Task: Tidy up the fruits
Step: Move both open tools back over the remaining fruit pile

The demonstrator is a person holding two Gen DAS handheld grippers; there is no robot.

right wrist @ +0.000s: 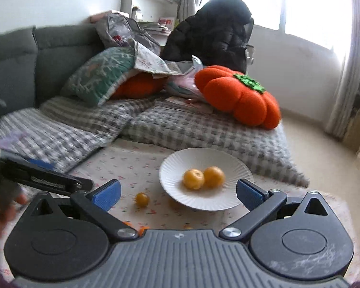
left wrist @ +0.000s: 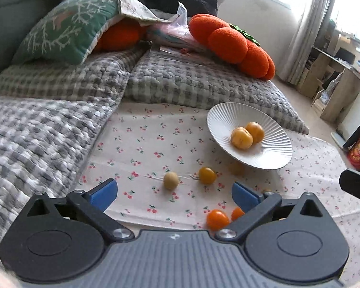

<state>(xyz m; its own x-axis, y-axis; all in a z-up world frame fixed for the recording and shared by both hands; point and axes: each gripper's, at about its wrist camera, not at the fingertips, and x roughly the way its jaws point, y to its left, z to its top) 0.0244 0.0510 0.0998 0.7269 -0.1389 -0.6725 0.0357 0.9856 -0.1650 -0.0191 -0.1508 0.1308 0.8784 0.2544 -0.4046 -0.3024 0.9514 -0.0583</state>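
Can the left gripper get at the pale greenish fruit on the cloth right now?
Probably yes. The left gripper is open and empty, and the pale fruit lies just ahead on the cloth, nothing between.

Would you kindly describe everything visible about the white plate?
The white plate is round and shallow, with fine ribs radiating from centre to rim, and looks ceramic. It stands upright on the cherry-print cloth, apparently raised on a low foot. Two yellow-orange fruits lie touching each other in its middle. Neither pair of tongs touches it.
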